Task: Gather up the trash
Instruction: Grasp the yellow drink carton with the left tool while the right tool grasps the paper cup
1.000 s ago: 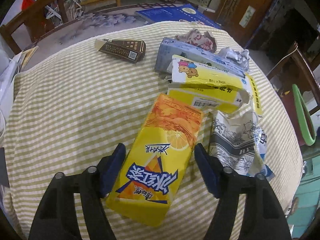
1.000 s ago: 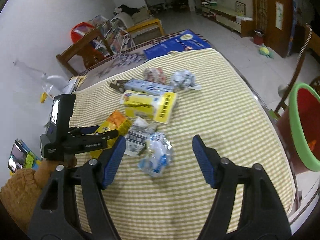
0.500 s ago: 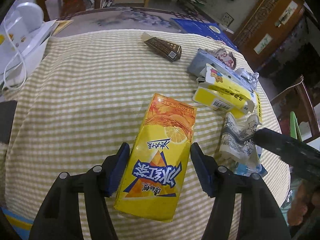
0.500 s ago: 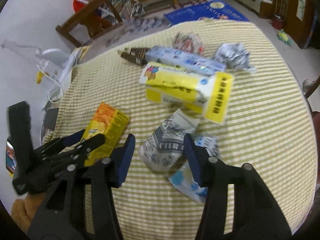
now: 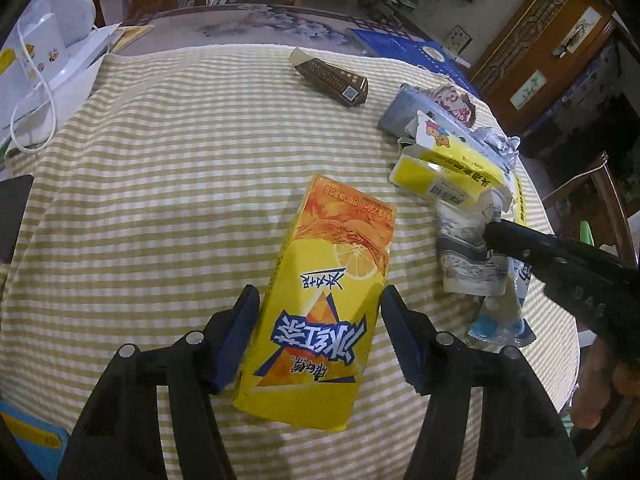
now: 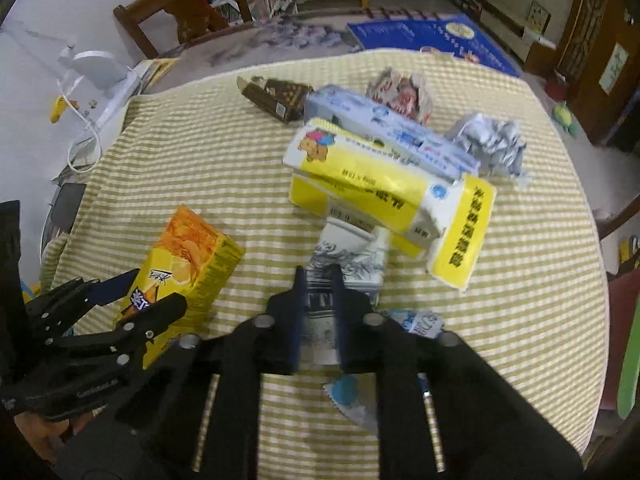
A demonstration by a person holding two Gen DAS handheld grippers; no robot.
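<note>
A yellow-orange iced tea carton [image 5: 320, 300] lies on the striped tablecloth [image 5: 160, 200]. My left gripper [image 5: 318, 320] is shut on the carton, a pad touching each side. The carton also shows in the right wrist view [image 6: 188, 264]. My right gripper [image 6: 318, 304] is shut on a grey-and-white crumpled paper wrapper [image 6: 348, 264], which also shows in the left wrist view [image 5: 464, 256]. A blue-and-white plastic wrapper [image 6: 360, 396] lies under the right gripper.
Behind lie a yellow-and-white box [image 6: 384, 196], a pale blue box [image 6: 392, 128], a brown box [image 6: 276, 96], a crumpled silver ball [image 6: 492, 148] and a red-patterned wrapper [image 6: 404, 92]. A green-rimmed bin [image 6: 628, 360] stands at the right table edge. A white appliance [image 5: 44, 64] sits far left.
My left gripper's jaws closed in against the tea carton. My right gripper moved down to the grey-and-white wrapper and shut on it.
</note>
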